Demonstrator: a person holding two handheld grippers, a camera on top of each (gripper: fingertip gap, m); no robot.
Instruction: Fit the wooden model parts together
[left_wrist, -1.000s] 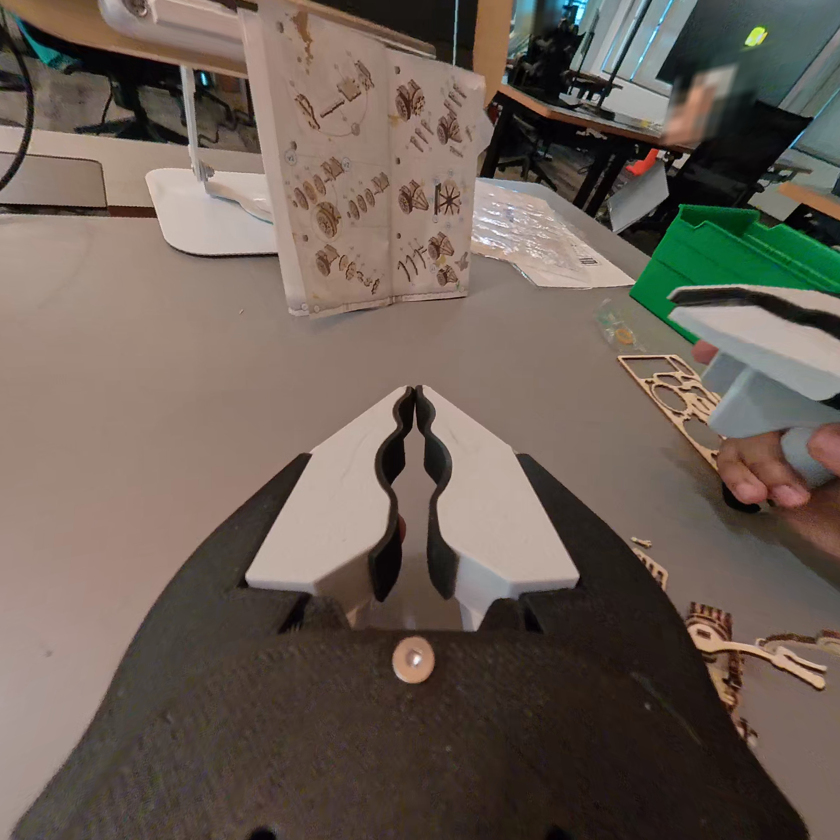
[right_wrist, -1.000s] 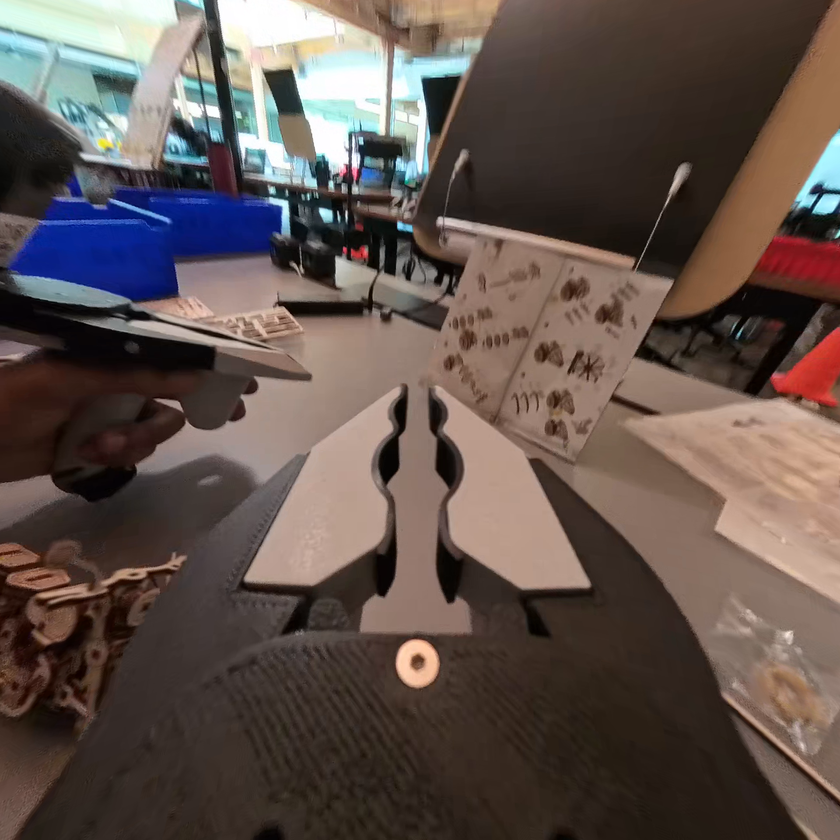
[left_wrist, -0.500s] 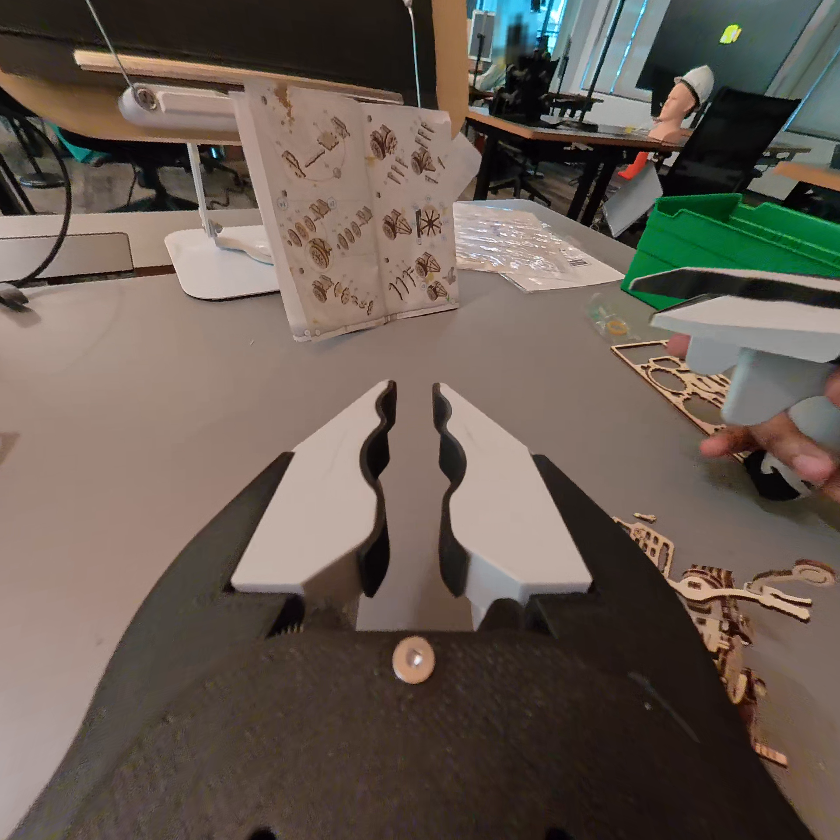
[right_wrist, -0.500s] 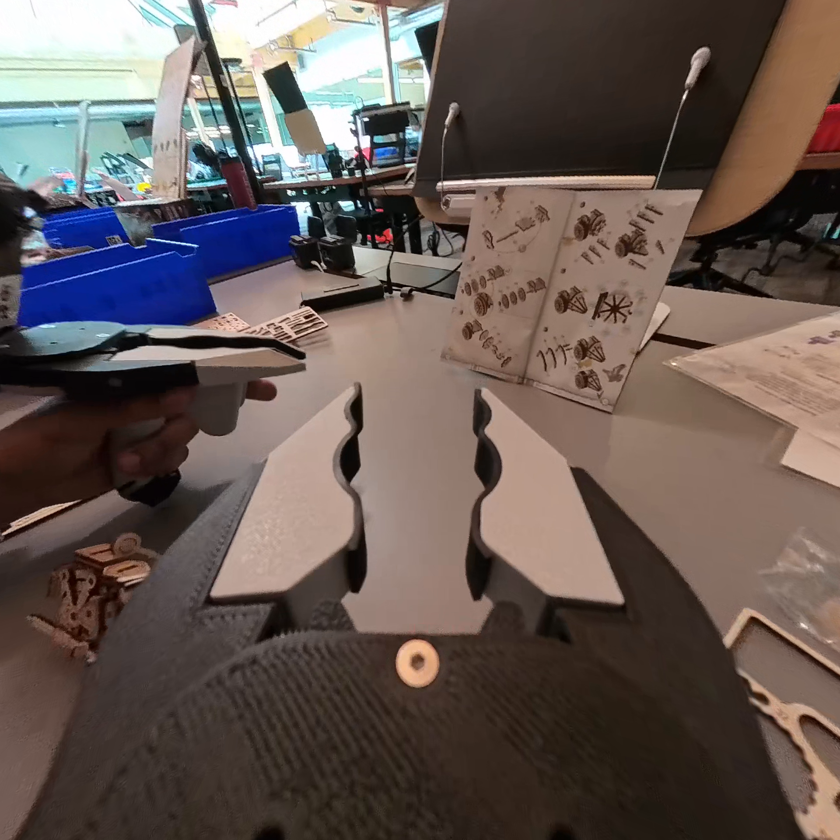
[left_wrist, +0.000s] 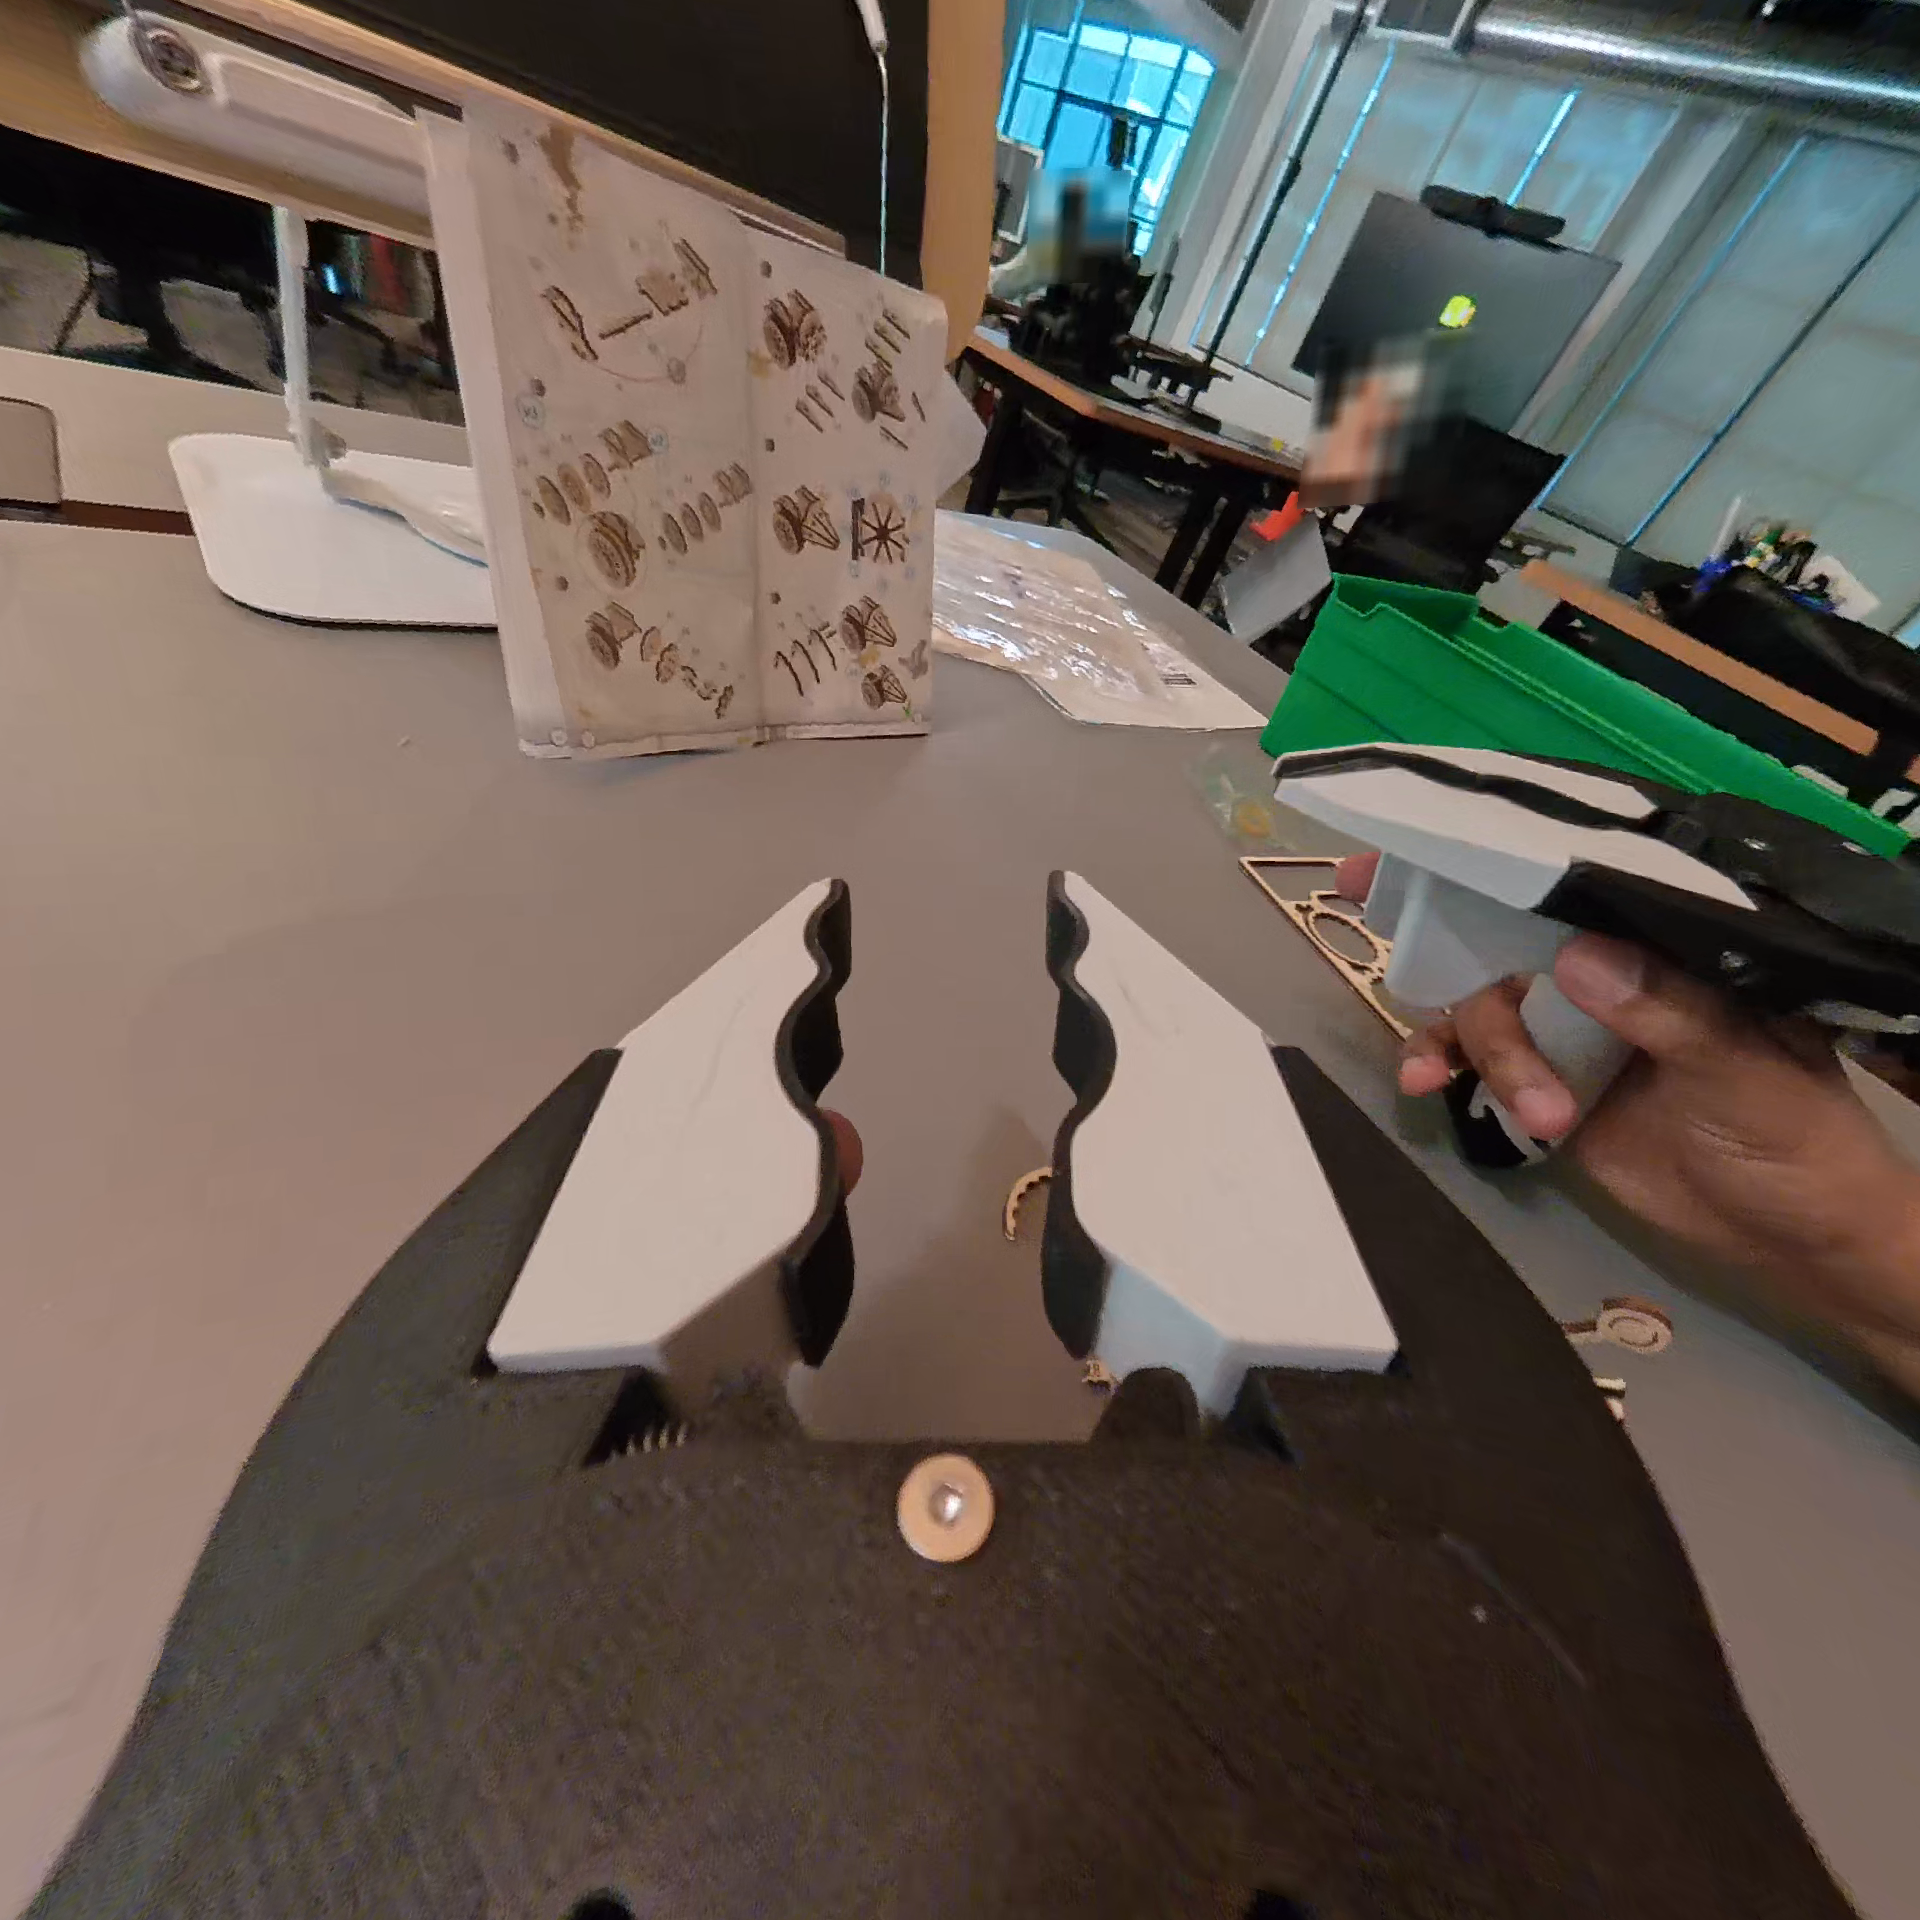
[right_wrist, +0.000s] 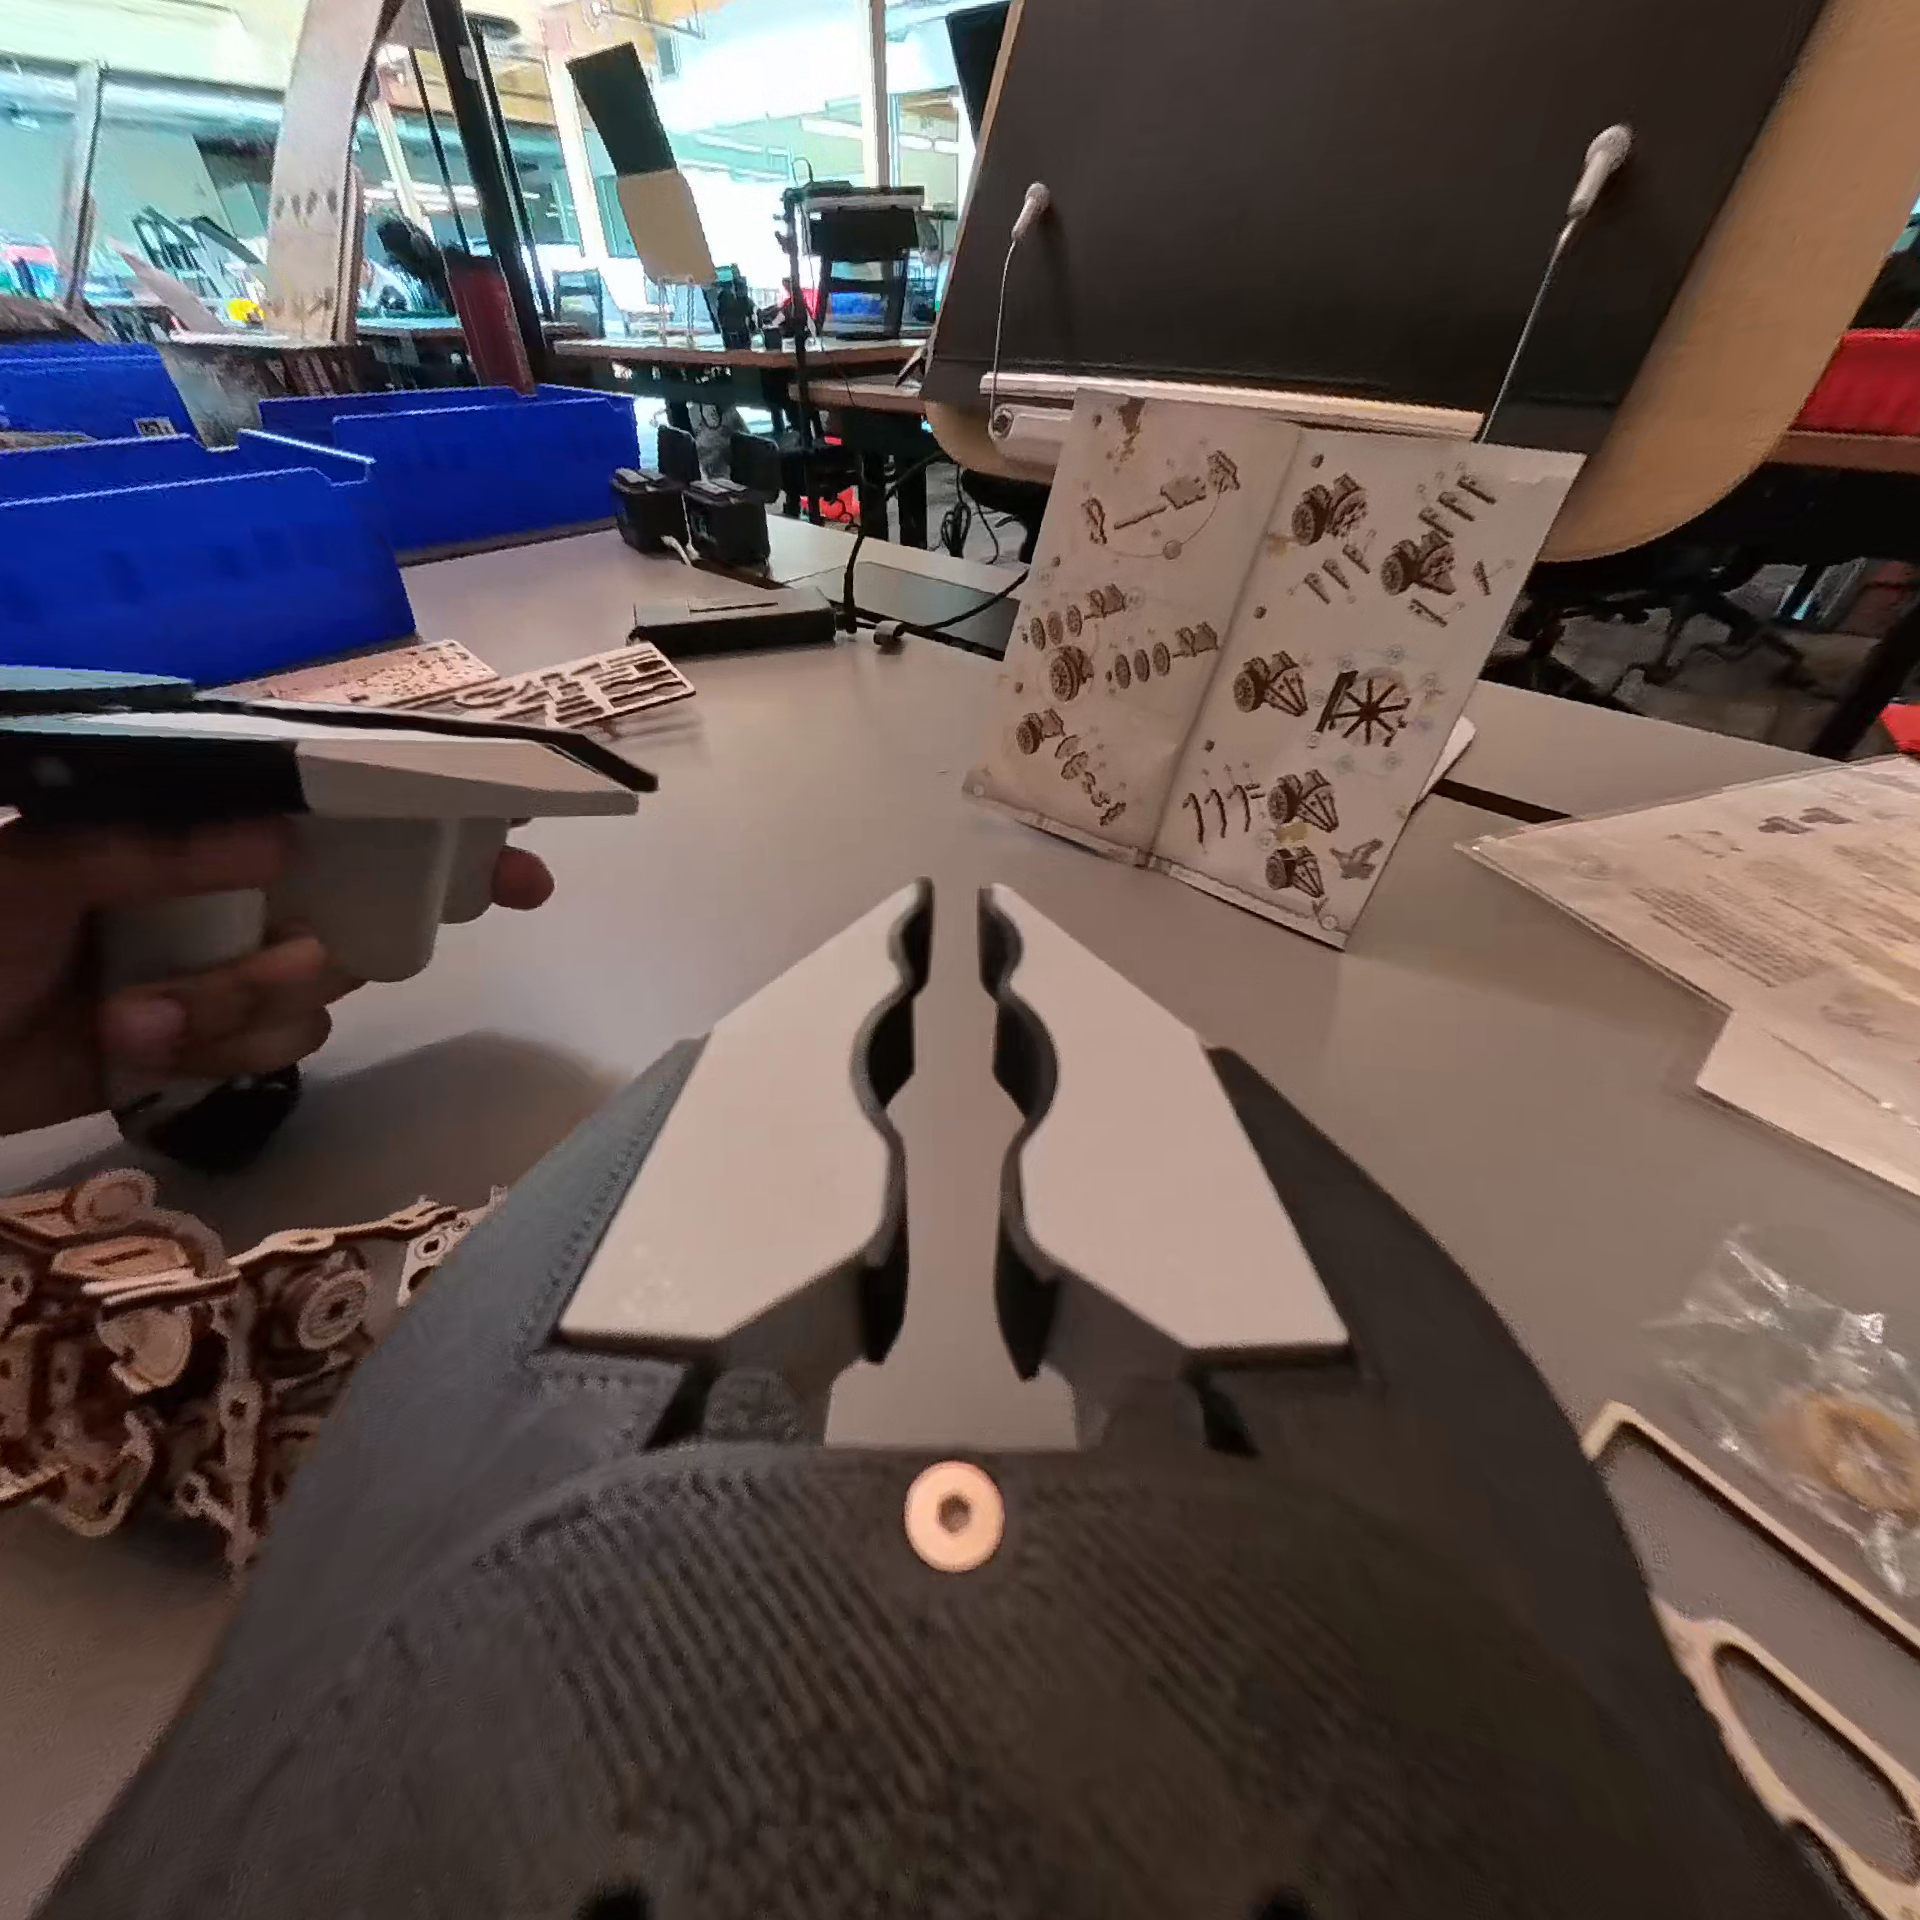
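Note:
My left gripper (left_wrist: 945, 891) is open and empty, held above the grey table (left_wrist: 312, 935). A small curved wooden piece (left_wrist: 1023, 1200) lies on the table under its gap. My right gripper (right_wrist: 954, 891) holds nothing, its jaws closed to a narrow slit. It also shows in the left wrist view (left_wrist: 1288, 774), held by a hand at the right. A partly built wooden model (right_wrist: 135, 1330) lies at the lower left of the right wrist view, below the left gripper (right_wrist: 629, 781). A punched wooden sheet (left_wrist: 1330, 925) lies under the right gripper.
An open instruction booklet (left_wrist: 707, 468) stands propped at the back of the table. A green bin (left_wrist: 1507, 686) is at the right, blue bins (right_wrist: 197, 582) at the left. More wooden sheets (right_wrist: 540, 686), a bag of small parts (right_wrist: 1829, 1382) and a plastic sleeve (left_wrist: 1070, 634) lie around.
My left gripper went from shut to wide open. My right gripper opened wide half a second ago and has closed to a narrow slit again. Both grippers shifted a little above the table.

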